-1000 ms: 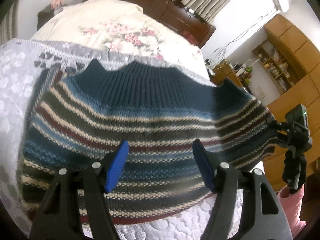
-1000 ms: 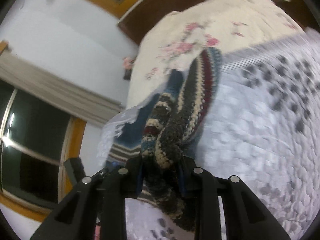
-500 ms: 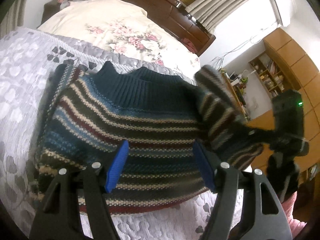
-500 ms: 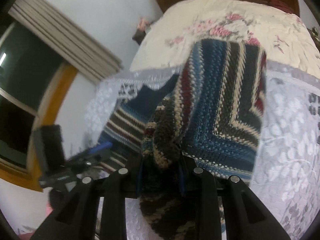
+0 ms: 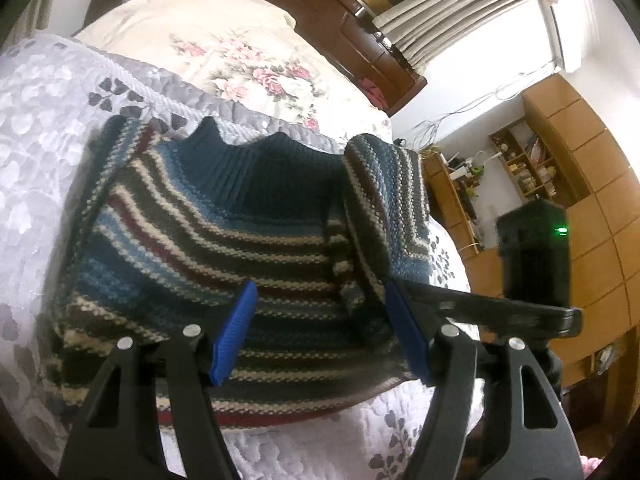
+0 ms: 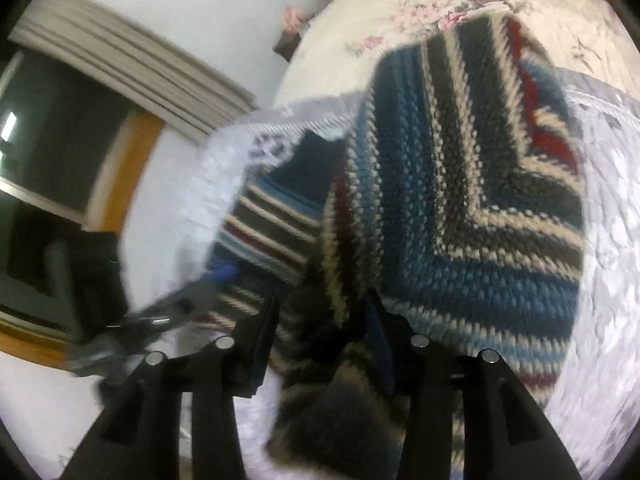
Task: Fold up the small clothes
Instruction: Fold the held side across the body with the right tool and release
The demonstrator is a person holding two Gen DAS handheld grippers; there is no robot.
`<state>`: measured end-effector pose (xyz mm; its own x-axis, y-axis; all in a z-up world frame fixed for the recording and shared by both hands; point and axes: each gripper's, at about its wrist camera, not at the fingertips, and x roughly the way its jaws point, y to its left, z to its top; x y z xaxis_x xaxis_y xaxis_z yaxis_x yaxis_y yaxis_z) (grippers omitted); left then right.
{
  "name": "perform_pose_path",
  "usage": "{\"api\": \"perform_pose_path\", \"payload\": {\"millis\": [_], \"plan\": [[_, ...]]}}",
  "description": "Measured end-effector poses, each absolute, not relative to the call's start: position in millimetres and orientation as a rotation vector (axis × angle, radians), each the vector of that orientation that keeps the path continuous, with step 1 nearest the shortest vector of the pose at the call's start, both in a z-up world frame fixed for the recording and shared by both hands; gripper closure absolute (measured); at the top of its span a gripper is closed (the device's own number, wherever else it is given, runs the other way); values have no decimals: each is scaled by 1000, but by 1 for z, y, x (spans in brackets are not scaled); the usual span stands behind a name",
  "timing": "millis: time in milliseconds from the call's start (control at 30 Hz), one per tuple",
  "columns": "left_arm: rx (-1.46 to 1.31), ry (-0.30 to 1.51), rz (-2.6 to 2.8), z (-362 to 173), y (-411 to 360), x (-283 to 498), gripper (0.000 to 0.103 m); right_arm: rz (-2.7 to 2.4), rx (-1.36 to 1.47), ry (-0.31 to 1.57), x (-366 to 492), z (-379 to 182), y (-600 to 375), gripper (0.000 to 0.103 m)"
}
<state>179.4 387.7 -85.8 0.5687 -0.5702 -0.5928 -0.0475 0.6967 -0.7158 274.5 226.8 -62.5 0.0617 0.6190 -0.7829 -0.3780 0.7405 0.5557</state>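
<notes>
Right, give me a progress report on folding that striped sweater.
Done: the striped sweater lies spread on the lavender quilt. In hand: the right hand-held gripper is shut on its side flap, carrying it inward over the body. The left hand-held gripper hovers open above the hem. Left: lay that flap flat, fold the opposite side, then fold the length.

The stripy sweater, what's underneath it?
The stripy sweater lies on a pale lilac quilt with a leaf pattern. Its right side, held by the right gripper, is folded over its middle. What lies under the quilt is covered.
</notes>
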Motion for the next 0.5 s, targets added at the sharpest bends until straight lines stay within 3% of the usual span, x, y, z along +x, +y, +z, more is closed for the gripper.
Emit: {"api": "perform_pose_path", "payload": {"millis": [233, 500], "plan": [[-793, 941, -421, -85, 367, 205, 37, 695, 248, 1143, 256, -8, 154, 58], [-772, 1020, -464, -99, 326, 246, 37, 558, 329, 1195, 249, -51, 84, 58]]}}
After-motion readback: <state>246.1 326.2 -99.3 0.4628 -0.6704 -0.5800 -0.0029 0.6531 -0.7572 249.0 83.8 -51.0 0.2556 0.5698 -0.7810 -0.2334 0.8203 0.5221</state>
